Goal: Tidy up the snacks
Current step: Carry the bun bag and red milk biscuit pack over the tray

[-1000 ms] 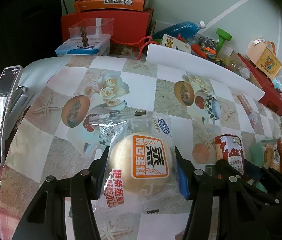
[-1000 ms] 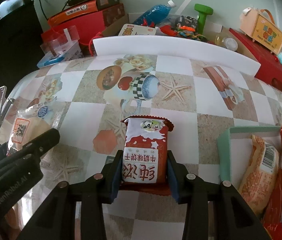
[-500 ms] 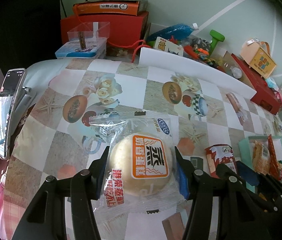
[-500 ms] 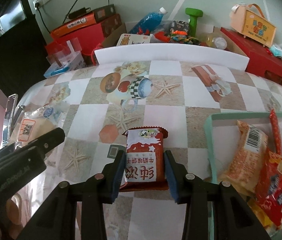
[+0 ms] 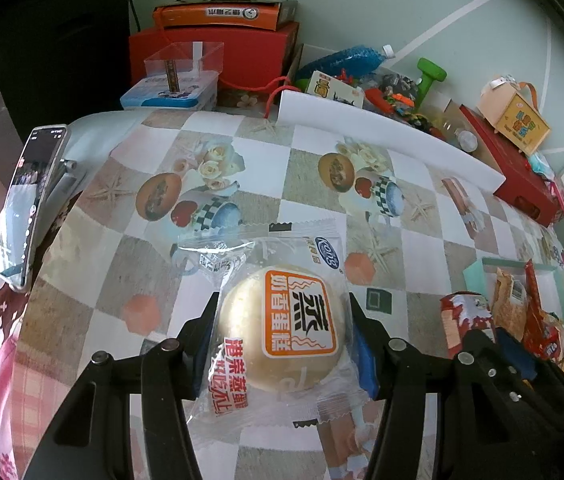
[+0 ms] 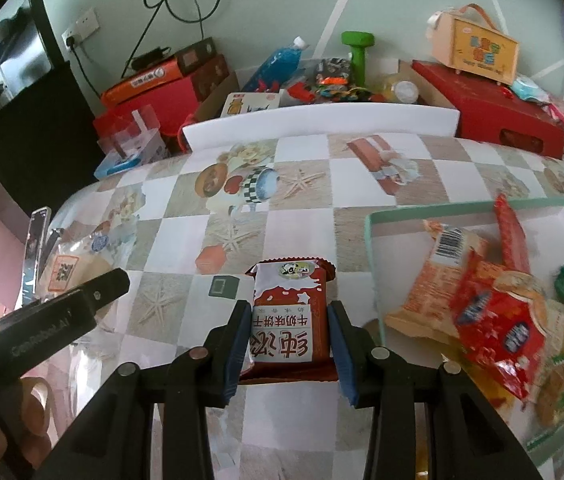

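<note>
My left gripper (image 5: pixel 282 316) is shut on a clear-wrapped steamed cake with an orange label (image 5: pixel 282 332) and holds it above the patterned tablecloth. My right gripper (image 6: pixel 289 322) is shut on a red and white milk biscuit pack (image 6: pixel 288 316), also lifted. That pack shows at the right of the left wrist view (image 5: pixel 464 322). A mint-green tray (image 6: pixel 374 248) lies at the right and holds several snack packets (image 6: pixel 494 312). The left gripper's body (image 6: pixel 41 320) and the cake (image 6: pixel 69 268) show at the left of the right wrist view.
A phone (image 5: pixel 29 208) stands propped at the table's left edge. A white foam board (image 6: pixel 322 124) lines the back edge. Behind it are red boxes (image 5: pixel 217 52), a blue bottle (image 6: pixel 277 64), a green dumbbell (image 6: pixel 358 56) and toys.
Both grippers have risen and pulled back with their snacks; more of the table shows. The right gripper has shifted toward the tray, which now fills the right of its view.
</note>
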Motion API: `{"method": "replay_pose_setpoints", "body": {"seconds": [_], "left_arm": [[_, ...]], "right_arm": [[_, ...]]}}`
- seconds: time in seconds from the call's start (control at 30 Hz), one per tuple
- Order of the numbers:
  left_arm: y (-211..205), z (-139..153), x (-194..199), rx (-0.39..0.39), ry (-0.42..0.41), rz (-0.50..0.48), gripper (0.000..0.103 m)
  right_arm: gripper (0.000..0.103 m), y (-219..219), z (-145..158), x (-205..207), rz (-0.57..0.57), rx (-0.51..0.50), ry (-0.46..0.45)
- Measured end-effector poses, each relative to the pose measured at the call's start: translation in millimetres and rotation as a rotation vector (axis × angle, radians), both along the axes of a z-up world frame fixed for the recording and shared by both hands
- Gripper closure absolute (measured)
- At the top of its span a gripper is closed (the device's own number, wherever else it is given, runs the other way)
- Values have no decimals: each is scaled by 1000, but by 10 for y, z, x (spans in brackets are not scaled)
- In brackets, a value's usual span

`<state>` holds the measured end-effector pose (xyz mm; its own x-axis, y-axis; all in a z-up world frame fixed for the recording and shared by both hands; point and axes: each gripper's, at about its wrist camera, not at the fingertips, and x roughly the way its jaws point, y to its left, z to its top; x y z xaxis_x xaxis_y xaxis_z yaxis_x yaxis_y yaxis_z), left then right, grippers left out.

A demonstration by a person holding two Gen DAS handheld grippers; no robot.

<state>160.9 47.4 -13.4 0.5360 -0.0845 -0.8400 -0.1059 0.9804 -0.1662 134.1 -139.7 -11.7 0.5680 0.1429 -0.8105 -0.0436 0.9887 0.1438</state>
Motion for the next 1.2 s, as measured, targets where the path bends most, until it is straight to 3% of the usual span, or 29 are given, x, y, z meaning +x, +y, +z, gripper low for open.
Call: {"method": "replay_pose_setpoints", "body": {"seconds": [0.23, 0.73, 1.2], "left_arm": [[-128, 18, -95, 5, 6, -10, 45], [-637, 330, -156, 49, -86, -113, 45], [-1005, 471, -214, 62, -107, -176, 45]], "right_arm": [[62, -156, 130, -123, -20, 33, -37], [62, -503, 422, -252, -72, 100, -130], [62, -1035, 584, -350, -190, 149, -184]]}}
